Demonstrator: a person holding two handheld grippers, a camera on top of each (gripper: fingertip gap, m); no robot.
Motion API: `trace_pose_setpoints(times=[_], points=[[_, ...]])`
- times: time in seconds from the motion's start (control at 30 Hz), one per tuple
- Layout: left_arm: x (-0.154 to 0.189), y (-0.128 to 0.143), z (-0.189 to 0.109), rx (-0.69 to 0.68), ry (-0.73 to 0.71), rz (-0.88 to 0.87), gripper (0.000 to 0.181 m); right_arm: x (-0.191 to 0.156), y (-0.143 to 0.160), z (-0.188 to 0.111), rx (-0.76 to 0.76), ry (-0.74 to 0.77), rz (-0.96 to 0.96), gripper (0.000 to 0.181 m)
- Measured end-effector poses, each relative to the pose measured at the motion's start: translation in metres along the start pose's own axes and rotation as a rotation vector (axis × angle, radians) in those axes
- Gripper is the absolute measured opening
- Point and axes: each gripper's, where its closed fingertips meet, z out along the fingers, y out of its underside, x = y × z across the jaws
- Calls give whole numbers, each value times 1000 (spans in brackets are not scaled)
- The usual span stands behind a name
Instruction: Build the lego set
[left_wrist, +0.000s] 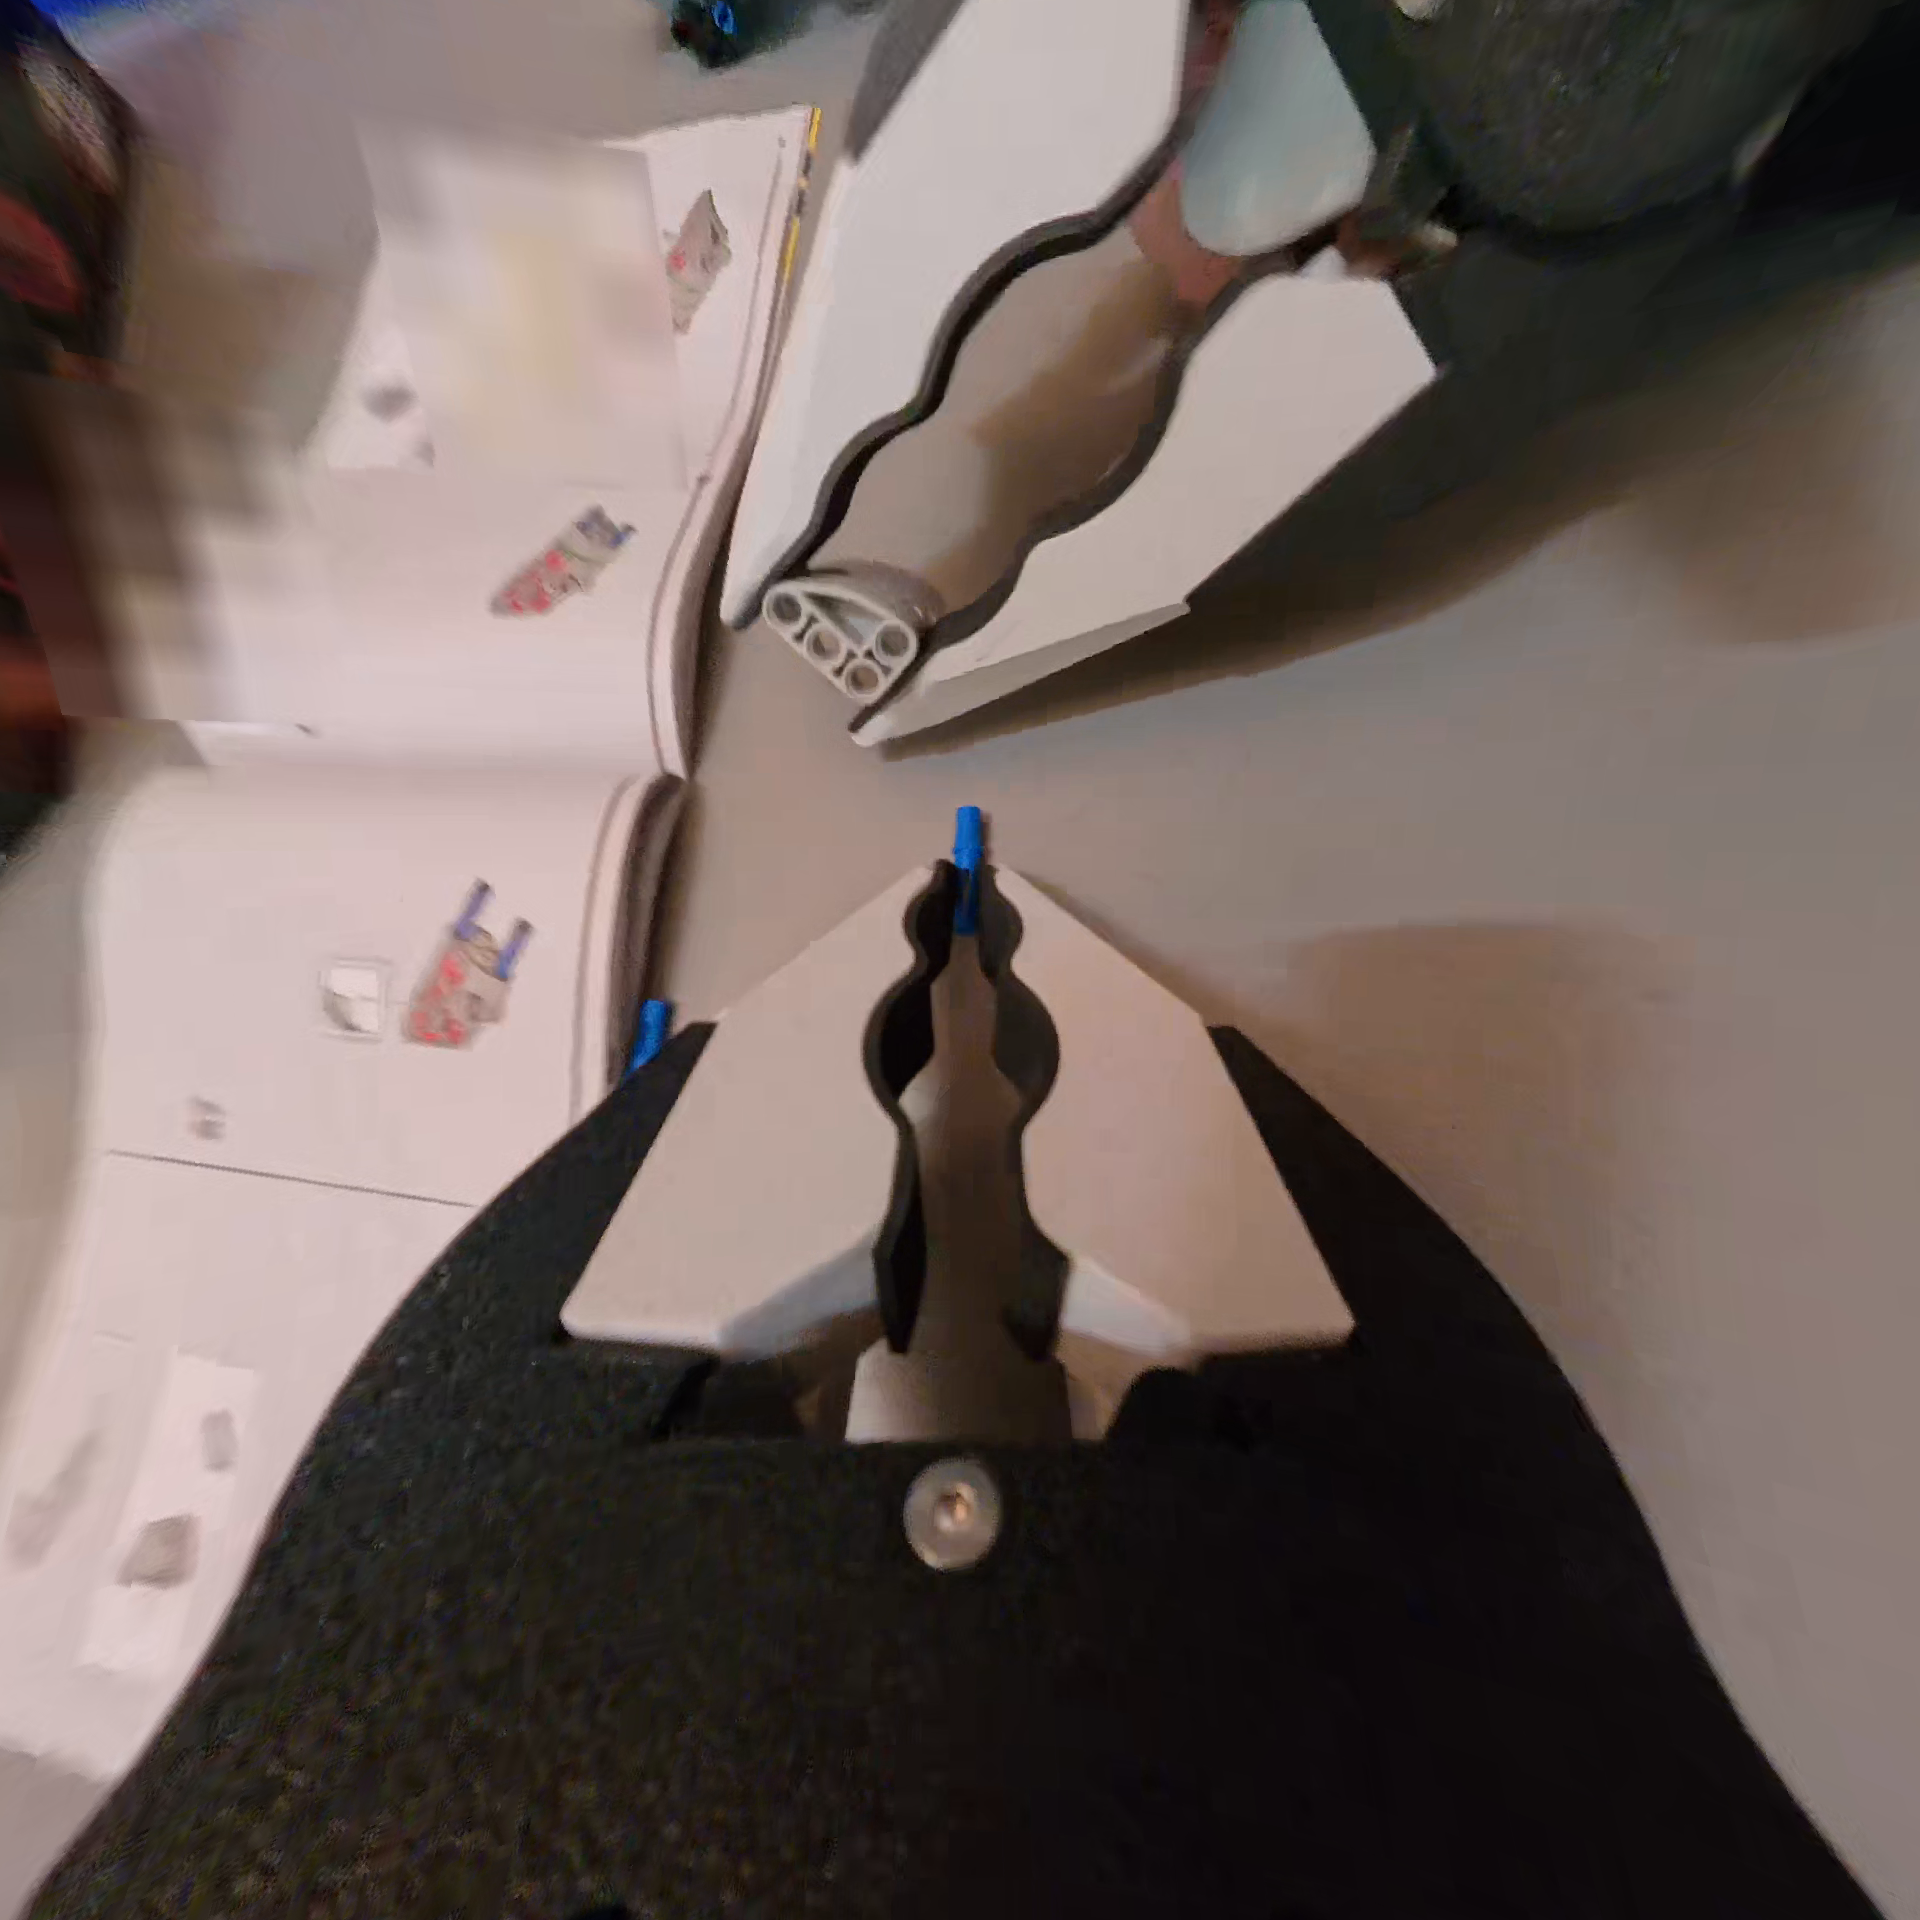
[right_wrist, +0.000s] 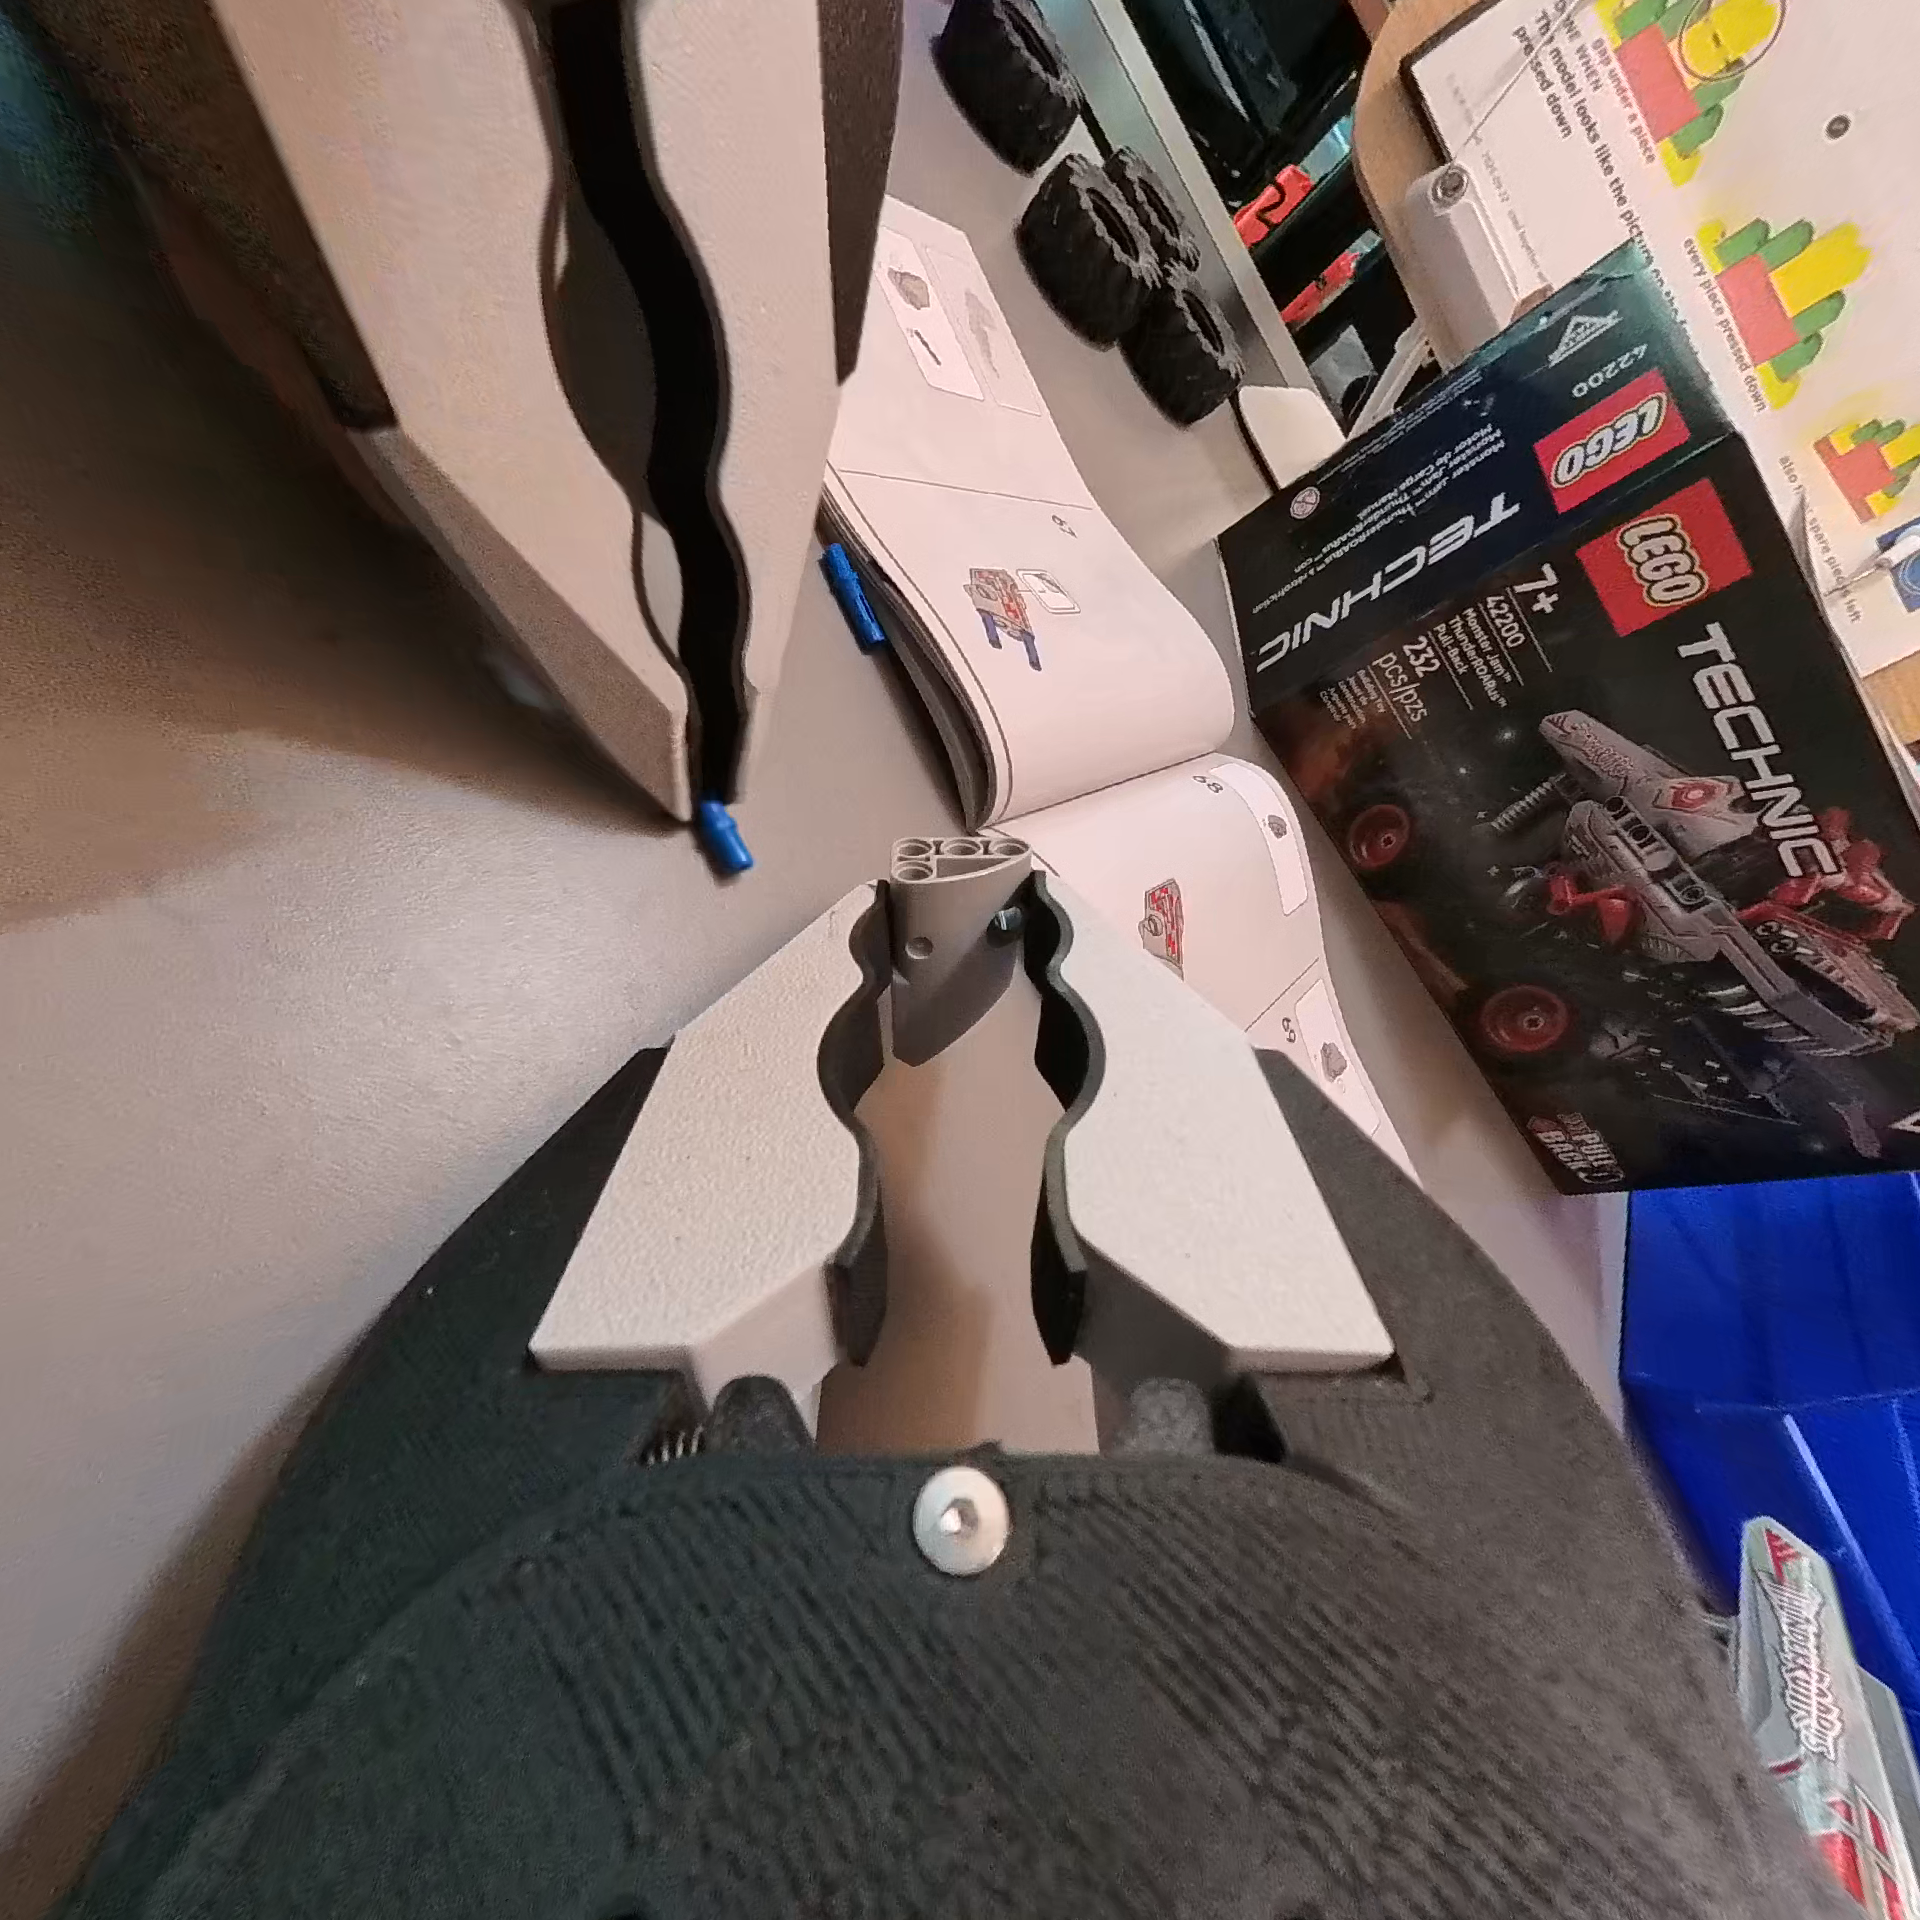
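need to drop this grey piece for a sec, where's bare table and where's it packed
Bare table runs left of both grippers, bordered by the open instruction booklet. Crowded on the right: the set's box, blue bin and black tyres. A loose blue pin lies against the booklet.

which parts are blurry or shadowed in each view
Left wrist view: the booklet and left edge are smeared by blur, while the blue pin and grey piece stay sharp; soft shadows fall right of both grippers. Right wrist view: mostly sharp, box crisp; the near left gripper is slightly soft, with its shadow on the table.
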Motion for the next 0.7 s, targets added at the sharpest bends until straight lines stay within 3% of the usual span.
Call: trace_pose_setpoints(times=[0.03, 0.13, 0.2, 0.4, 0.7], points=[[-4, 0, 0, -15, -70, 88, 1, 0, 0, 0, -1, 2, -10, 24], [-28, -12, -14, -67, -351, 365, 2, -1, 1, 0, -22, 24, -59, 24], [-29, -26, -20, -68, -454, 516, 1, -1, 2, 0, -36, 33, -81, 24], [-18, -34, -8, -153, -538, 796, 1, -1, 4, 1, -59, 26, -80, 24], [-20, -33, -3, -304, -625, 993, 1, -2, 5, 5, -85, 12, -92, 23]])
